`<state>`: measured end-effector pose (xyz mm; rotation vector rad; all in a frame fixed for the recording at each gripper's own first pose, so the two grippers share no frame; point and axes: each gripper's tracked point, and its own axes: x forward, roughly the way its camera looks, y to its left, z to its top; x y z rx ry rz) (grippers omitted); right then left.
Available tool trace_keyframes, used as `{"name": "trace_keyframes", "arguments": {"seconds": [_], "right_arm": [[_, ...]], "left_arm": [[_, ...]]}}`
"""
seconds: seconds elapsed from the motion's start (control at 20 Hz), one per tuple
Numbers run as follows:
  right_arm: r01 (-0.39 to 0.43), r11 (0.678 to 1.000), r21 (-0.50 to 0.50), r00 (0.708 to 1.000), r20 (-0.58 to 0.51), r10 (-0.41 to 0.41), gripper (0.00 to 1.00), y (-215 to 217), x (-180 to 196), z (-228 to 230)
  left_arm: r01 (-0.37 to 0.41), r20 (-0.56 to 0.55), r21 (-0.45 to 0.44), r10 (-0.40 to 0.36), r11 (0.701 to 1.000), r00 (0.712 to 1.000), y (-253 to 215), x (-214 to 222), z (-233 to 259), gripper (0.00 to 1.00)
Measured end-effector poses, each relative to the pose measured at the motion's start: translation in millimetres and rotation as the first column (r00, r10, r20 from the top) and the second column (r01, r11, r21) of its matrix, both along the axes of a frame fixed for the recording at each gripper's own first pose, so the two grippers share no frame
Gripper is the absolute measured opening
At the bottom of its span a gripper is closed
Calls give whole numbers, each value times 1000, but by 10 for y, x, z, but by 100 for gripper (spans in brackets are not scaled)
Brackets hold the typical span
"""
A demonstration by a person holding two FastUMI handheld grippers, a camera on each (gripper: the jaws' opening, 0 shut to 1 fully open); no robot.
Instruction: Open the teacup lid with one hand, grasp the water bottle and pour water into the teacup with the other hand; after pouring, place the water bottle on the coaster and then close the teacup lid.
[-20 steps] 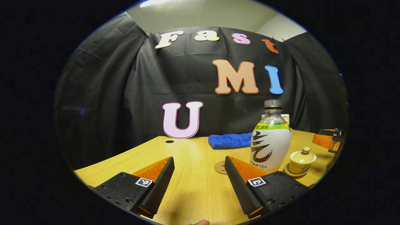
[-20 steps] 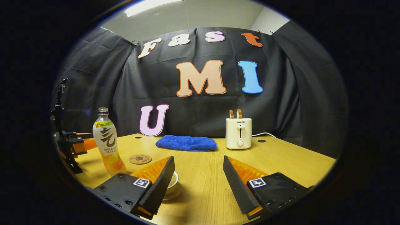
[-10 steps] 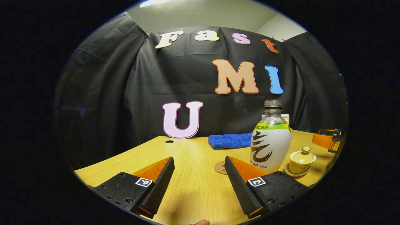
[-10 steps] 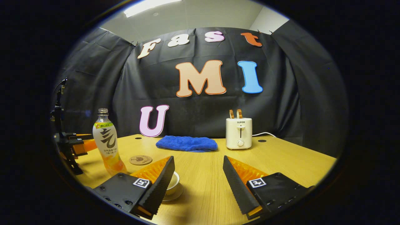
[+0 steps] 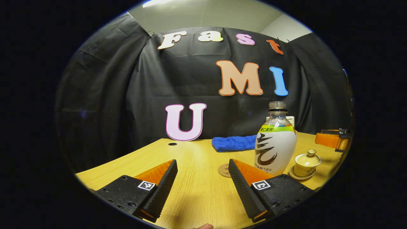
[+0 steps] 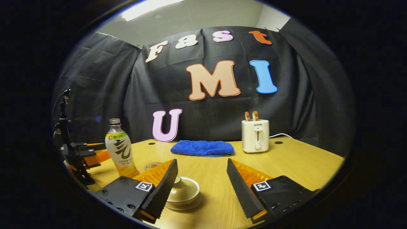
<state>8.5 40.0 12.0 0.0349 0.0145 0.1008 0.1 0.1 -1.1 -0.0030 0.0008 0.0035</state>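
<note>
The water bottle (image 5: pixel 275 143), uncapped with a white label, stands on the table just right of my left gripper (image 5: pixel 202 161), which is open and holds nothing. A round coaster (image 5: pixel 224 170) lies by the bottle's base, partly hidden behind one finger. The pale yellow teacup (image 5: pixel 306 163) sits on its saucer with the lid on, right of the bottle. In the right gripper view the teacup (image 6: pixel 187 192) lies low between the fingers of my open right gripper (image 6: pixel 201 161), close to the left finger. The bottle (image 6: pixel 122 150) and coaster (image 6: pixel 152 165) stand further left.
A blue cloth (image 6: pixel 202 148) lies at the back of the wooden table (image 6: pixel 295 162), and a white toaster (image 6: pixel 255 136) stands to its right. The left gripper (image 6: pixel 86 155) shows at the far left in the right gripper view.
My right gripper has swung left and slightly up, bringing the teacup from behind its left finger into the gap between the fingers. The left gripper has stayed still.
</note>
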Motion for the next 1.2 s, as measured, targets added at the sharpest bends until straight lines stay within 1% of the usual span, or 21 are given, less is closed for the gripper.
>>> {"name": "trace_keyframes", "arguments": {"seconds": [0.3, 0.4, 0.45, 0.55, 0.6, 0.75, 0.8, 0.85, 0.95, 1.05, 1.15, 1.2], "right_arm": [[-67, 995, -70, 997, -50, 63, 98, 266, 32, -116], [-89, 992, -93, 993, -81, 81, 96, 344, 38, -186], [-99, 990, -98, 991, -95, 90, 92, 366, 36, -222], [-116, 987, -107, 987, -123, 103, 92, 412, 59, -290], [-117, 987, -108, 985, -136, 102, 90, 420, 46, -317], [-134, 984, -113, 979, -168, 114, 77, 446, 48, -386], [-123, 985, -119, 981, -167, 102, 70, 426, 51, -387], [-130, 985, -117, 979, -171, 109, 63, 435, 61, -399], [-138, 983, -122, 978, -176, 115, 57, 461, 59, -415], [-133, 982, -133, 980, -164, 111, 57, 452, 65, -373], [-140, 979, -146, 978, -172, 114, 44, 474, 68, -433], [-147, 978, -151, 980, -160, 122, 38, 492, 63, -366]], "left_arm": [[0, 0, -1, 0, 1000, 1000, 0, -3, 1, 94], [0, -1, -1, 0, 1000, 1000, 1, -4, 1, 94], [0, -1, -2, 0, 1000, 1000, 1, -3, 0, 94], [0, -1, -2, 0, 1000, 1000, 1, -1, -1, 94], [0, -1, -2, 0, 1000, 1000, 0, -3, 1, 94], [0, -1, -2, 0, 1000, 1000, 0, -2, -3, 94], [0, -1, -2, 0, 1000, 1000, 1, -2, 0, 94], [0, -1, -2, 0, 1000, 1000, 2, -2, -1, 94], [0, -1, -2, 0, 1000, 1000, 1, -2, -2, 94], [0, -1, -2, 0, 1000, 1000, 0, -2, -2, 94], [0, 0, -2, 0, 1000, 1000, 0, -1, -3, 94], [0, -1, -2, 0, 1000, 1000, 2, -1, 0, 94]]}}
